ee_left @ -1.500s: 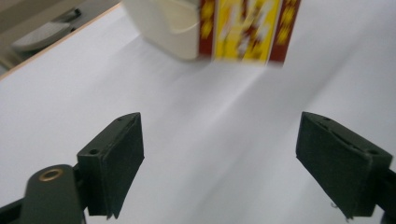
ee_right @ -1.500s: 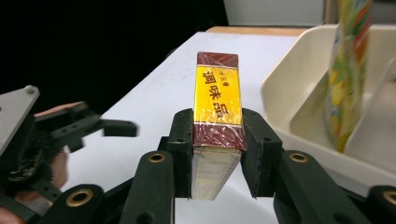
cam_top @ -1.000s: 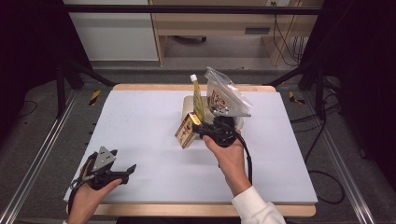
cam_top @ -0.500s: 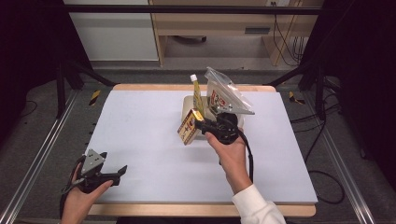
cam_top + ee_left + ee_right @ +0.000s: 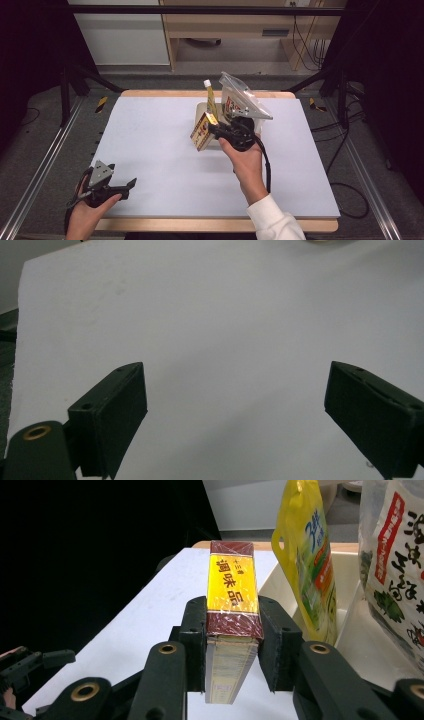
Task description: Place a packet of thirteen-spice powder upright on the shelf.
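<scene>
Box (image 5: 233, 630) is sitting clamped between the right gripper's (image 5: 233, 652) pads, raised just left of the beige bin (image 5: 201, 111), a little nearer to it than a second ago. Its yellow label is showing Chinese characters 调味品. Left gripper (image 5: 131, 183) has slid toward the near table (image 5: 150, 140) edge, jaws standing wide, empty.

You're in a lab: black curtains (image 5: 30, 60), metal rails (image 5: 40, 170), floor cables (image 5: 345, 150), a white-topped table (image 5: 150, 140).
</scene>
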A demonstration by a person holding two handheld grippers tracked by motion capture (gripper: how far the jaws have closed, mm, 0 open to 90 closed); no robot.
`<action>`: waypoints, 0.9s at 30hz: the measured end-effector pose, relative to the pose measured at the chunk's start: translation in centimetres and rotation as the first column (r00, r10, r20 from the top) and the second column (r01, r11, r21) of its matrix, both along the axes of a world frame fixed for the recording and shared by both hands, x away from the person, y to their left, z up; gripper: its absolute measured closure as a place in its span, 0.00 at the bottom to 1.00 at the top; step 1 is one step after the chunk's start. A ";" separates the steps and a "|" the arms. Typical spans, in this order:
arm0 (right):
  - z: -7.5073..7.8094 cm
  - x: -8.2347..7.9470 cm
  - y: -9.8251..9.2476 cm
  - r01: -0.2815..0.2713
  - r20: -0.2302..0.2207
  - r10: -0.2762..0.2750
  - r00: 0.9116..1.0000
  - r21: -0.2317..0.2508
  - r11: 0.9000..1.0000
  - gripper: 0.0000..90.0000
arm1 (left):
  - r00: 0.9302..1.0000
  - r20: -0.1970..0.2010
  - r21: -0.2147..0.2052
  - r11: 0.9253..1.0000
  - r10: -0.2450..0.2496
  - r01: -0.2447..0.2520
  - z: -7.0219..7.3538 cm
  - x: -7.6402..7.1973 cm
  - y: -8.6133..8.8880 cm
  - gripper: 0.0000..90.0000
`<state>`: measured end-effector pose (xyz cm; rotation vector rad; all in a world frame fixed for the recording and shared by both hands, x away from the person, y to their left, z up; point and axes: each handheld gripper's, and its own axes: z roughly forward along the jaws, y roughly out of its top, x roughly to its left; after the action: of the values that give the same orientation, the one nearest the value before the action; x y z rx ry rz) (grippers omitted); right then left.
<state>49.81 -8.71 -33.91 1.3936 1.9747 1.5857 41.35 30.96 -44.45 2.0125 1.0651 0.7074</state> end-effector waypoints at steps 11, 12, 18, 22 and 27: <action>0.7 0.1 0.5 0.016 0.028 -0.016 0.999 -0.003 1.000 0.76 | 1.000 0.002 -0.002 1.000 -0.002 0.002 0.0 0.0 -0.2 0.11; 0.7 0.1 0.5 0.023 0.032 -0.023 0.999 -0.006 1.000 0.76 | 1.000 0.001 0.000 1.000 -0.003 0.003 0.0 0.0 -0.2 0.11; 0.8 0.0 0.7 0.048 0.057 -0.047 0.997 -0.021 0.999 0.76 | 1.000 0.004 -0.001 1.000 -0.001 0.001 0.0 0.0 -0.1 0.11; 0.6 -0.1 0.9 0.066 0.076 -0.064 0.995 -0.029 0.997 0.76 | 1.000 0.007 -0.002 1.000 -0.001 0.001 0.0 0.0 -0.1 0.11; 0.6 -0.4 1.4 0.098 0.116 -0.092 0.989 -0.049 0.994 0.76 | 1.000 0.006 0.001 1.000 -0.005 0.005 0.0 -0.1 -0.2 0.11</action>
<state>49.41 -7.28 -33.33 1.3249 1.8442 1.5225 41.29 30.74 -44.46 2.0121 1.0563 0.7117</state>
